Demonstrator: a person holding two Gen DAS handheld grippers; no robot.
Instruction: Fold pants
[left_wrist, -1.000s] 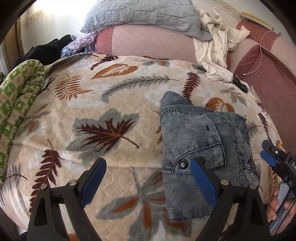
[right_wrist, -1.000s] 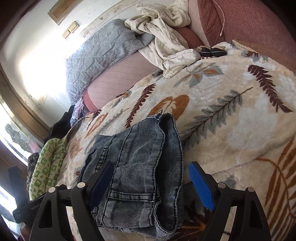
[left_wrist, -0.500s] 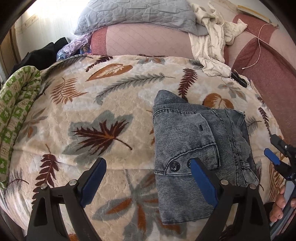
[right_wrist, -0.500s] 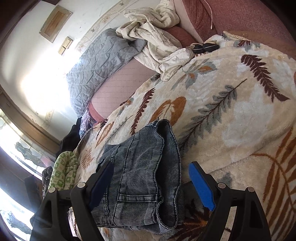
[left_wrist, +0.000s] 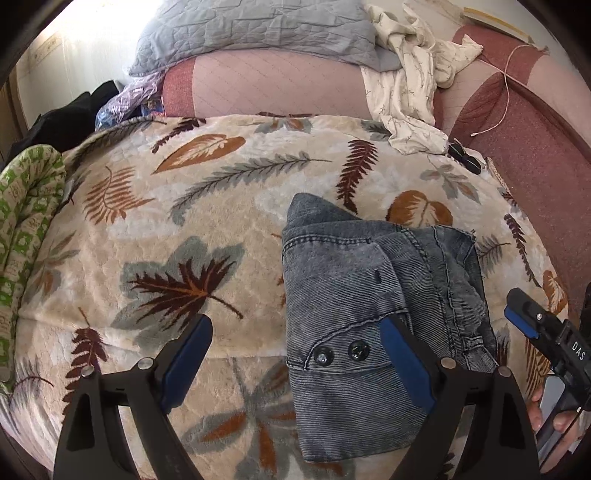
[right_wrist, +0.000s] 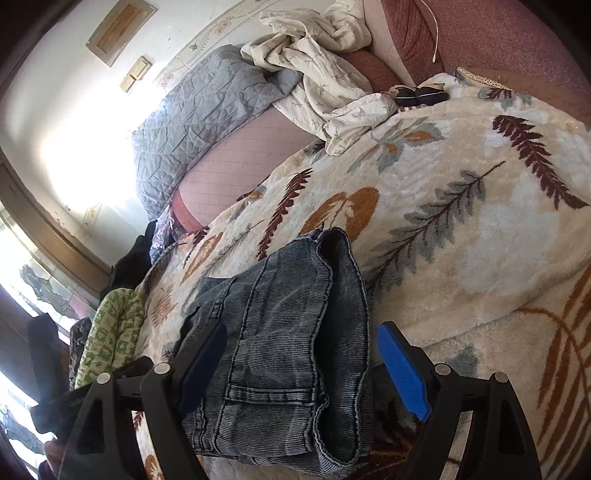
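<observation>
The grey-blue denim pants (left_wrist: 369, 310) lie folded into a compact bundle on the leaf-patterned blanket (left_wrist: 184, 229), waistband buttons facing me. My left gripper (left_wrist: 295, 354) is open and empty, above the bundle's near left edge. My right gripper (right_wrist: 303, 358) is open and empty, hovering over the pants (right_wrist: 280, 350) from the other side. It also shows at the right edge of the left wrist view (left_wrist: 539, 328).
A grey quilted pillow (left_wrist: 258, 33) and a crumpled cream cloth (left_wrist: 410, 85) lie at the head of the bed. A green patterned cloth (left_wrist: 26, 214) lies at the left edge. Small black objects (right_wrist: 421, 94) sit near the maroon cushion (left_wrist: 524, 147).
Both grippers have drawn back slightly from the folded pants, staying open. The pants have not moved.
</observation>
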